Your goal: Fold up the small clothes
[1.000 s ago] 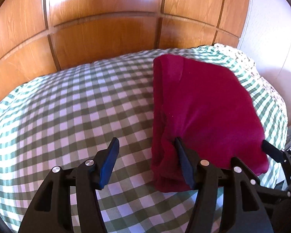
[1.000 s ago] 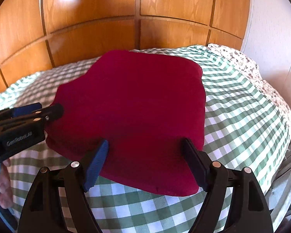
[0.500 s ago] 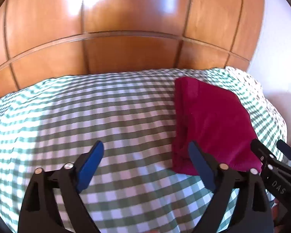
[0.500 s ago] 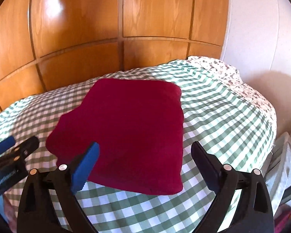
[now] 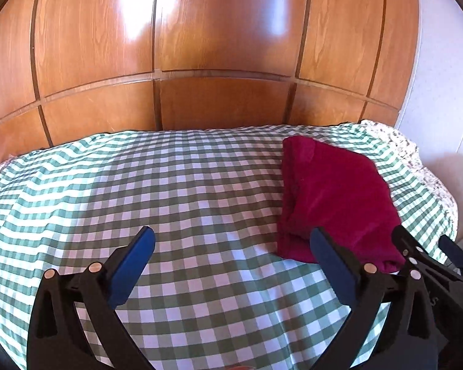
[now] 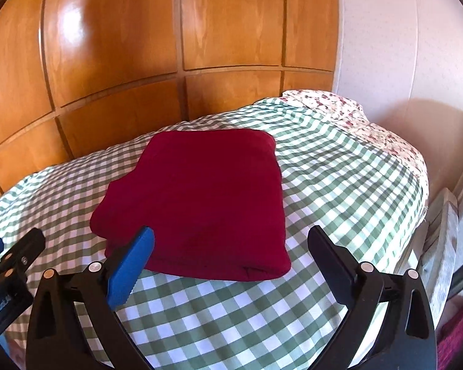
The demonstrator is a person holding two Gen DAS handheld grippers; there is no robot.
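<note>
A dark red garment (image 6: 197,200) lies folded into a flat rectangle on the green-and-white checked bed cover (image 6: 339,169). In the left wrist view the garment (image 5: 333,197) sits at the right. My left gripper (image 5: 231,246) is open and empty, above the bare cover to the left of the garment. My right gripper (image 6: 231,246) is open and empty, just in front of the garment's near edge, not touching it. The left gripper's tips also show in the right wrist view (image 6: 12,249) at the far left.
A glossy wooden panelled headboard (image 5: 216,61) stands behind the bed. A floral sheet (image 6: 355,117) shows at the bed's right edge, beside a white wall (image 6: 401,46). Grey and dark objects (image 6: 441,246) lie beyond the bed's right side.
Both grippers have drawn back and up from the garment. The left one, which touched its left edge, has shifted left. The garment stays folded and still.
</note>
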